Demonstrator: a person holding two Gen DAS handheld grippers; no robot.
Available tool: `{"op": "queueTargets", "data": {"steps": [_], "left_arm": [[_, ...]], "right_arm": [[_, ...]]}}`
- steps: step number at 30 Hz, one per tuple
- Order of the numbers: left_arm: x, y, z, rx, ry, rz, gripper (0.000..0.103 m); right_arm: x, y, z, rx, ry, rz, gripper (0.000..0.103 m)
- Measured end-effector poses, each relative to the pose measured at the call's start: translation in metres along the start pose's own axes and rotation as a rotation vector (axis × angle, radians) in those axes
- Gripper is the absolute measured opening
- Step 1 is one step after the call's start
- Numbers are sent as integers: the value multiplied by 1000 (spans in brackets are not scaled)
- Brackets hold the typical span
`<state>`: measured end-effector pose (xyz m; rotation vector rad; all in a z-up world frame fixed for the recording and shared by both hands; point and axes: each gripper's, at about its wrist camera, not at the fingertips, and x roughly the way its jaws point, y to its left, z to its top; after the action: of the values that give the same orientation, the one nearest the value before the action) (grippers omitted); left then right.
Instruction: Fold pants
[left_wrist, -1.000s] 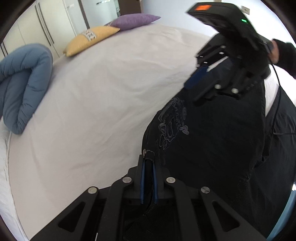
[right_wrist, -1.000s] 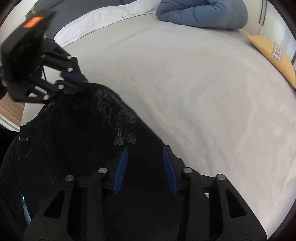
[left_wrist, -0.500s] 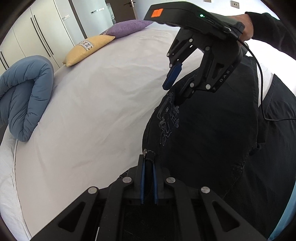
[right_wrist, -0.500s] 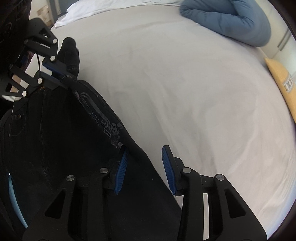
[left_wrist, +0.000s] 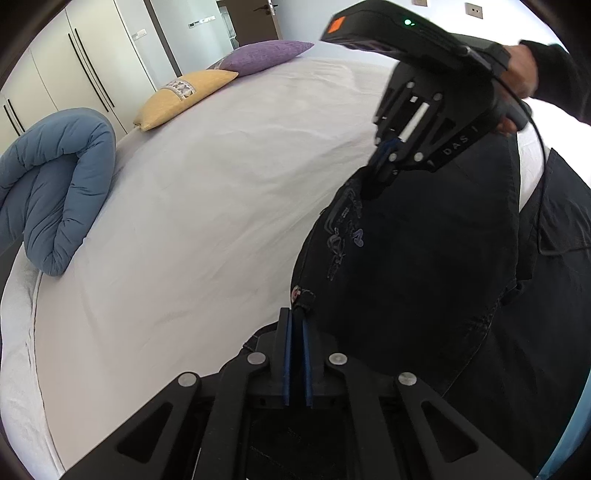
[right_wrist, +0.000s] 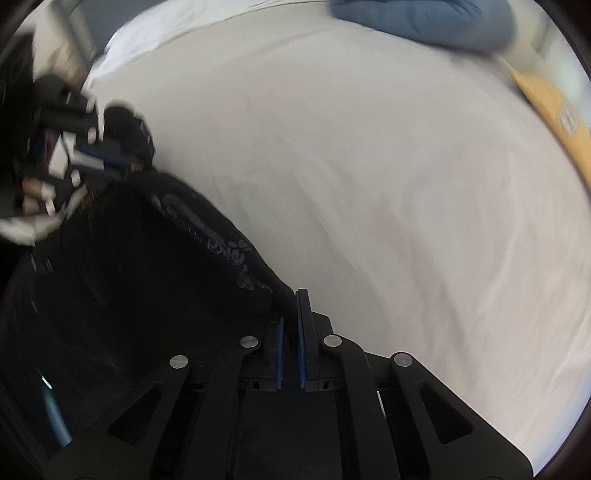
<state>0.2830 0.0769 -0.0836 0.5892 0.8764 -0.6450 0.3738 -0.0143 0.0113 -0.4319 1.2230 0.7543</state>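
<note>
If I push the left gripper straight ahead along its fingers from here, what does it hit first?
The left gripper is already shut on the black pants, so that cloth bunches first. Beyond it, slightly to the right, the right gripper pinches the same edge. Depth is unclear; the white bed lies underneath.

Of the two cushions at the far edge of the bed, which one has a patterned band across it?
The yellow cushion: a grey-and-white patterned band crosses it. The purple cushion behind it looks plain.

pants (left_wrist: 424, 258) black, pale embroidery | sheet (left_wrist: 203, 221) white | duvet (left_wrist: 55, 184) blue | pillows yellow (left_wrist: 184, 96), purple (left_wrist: 266, 55)
</note>
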Motion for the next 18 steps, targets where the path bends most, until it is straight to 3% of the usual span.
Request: {"op": "queueTargets", "data": {"steps": [6, 18], "left_arm": [[-10, -7, -8, -20, -3, -4, 4], [-46, -48, -41, -36, 15, 0, 4]], "right_arm": [[0, 9, -30, 261, -61, 117, 4], [15, 28, -59, 553, -88, 269, 4]]}}
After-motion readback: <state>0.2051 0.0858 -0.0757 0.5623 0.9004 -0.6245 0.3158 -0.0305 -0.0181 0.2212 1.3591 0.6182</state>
